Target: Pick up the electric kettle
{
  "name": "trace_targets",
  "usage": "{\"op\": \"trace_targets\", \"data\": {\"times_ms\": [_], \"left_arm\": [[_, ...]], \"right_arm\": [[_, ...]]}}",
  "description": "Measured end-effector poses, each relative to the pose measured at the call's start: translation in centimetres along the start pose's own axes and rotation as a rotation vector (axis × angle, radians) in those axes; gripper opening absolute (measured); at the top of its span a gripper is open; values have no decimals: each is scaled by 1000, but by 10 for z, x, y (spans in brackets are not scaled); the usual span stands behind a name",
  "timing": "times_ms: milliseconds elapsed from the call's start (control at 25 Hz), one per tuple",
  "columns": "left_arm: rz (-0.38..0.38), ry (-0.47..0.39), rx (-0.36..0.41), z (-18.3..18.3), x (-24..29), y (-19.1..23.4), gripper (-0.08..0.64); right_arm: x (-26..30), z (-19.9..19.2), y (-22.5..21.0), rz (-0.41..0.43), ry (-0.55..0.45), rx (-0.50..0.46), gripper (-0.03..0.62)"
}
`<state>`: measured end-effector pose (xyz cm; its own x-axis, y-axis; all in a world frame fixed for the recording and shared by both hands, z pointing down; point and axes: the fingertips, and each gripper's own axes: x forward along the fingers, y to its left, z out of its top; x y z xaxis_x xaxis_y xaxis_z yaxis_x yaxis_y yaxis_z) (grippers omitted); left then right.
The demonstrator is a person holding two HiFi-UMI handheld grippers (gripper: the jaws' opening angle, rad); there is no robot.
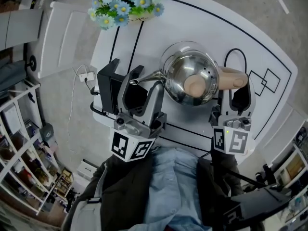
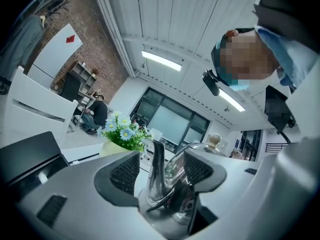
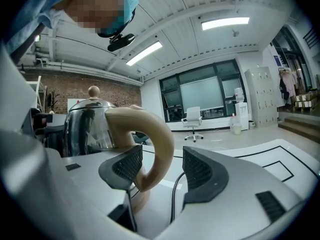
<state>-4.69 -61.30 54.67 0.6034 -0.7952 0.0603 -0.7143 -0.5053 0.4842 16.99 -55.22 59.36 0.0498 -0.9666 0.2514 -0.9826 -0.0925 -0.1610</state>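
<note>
The electric kettle (image 1: 188, 78) is polished steel with a beige knob on its lid and a beige handle (image 1: 233, 77). It stands on the white table (image 1: 202, 28). Its curved spout (image 1: 144, 79) points left. My left gripper (image 1: 144, 84) is open, and the spout (image 2: 157, 171) rises between its jaws with a gap on each side. My right gripper (image 1: 234, 92) is open around the handle (image 3: 155, 139). The handle lies close to the left pad (image 3: 127, 166) and apart from the right one. The kettle body (image 3: 87, 126) shows behind the handle.
A pot of blue and white flowers (image 1: 127, 1) stands at the table's far edge. A black box-shaped object (image 1: 108, 83) sits just left of my left gripper. A black cord (image 1: 235, 52) loops behind the handle. A white power strip (image 1: 86, 76) lies on the floor at the left.
</note>
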Motion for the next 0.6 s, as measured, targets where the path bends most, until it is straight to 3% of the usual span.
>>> {"op": "trace_targets", "data": {"times_ms": [320,520,600], "left_arm": [[-19,-40,-17,9,9,-2,274],[-20,-33,-4,6,15,1,187],[-11,-23,11,3,18,3,135]], "right_arm": [[7,8,-4,-3,-72,13,238],[8,11,0,31,-105,18,233],[8,11,3,49,-107,9,199]]}}
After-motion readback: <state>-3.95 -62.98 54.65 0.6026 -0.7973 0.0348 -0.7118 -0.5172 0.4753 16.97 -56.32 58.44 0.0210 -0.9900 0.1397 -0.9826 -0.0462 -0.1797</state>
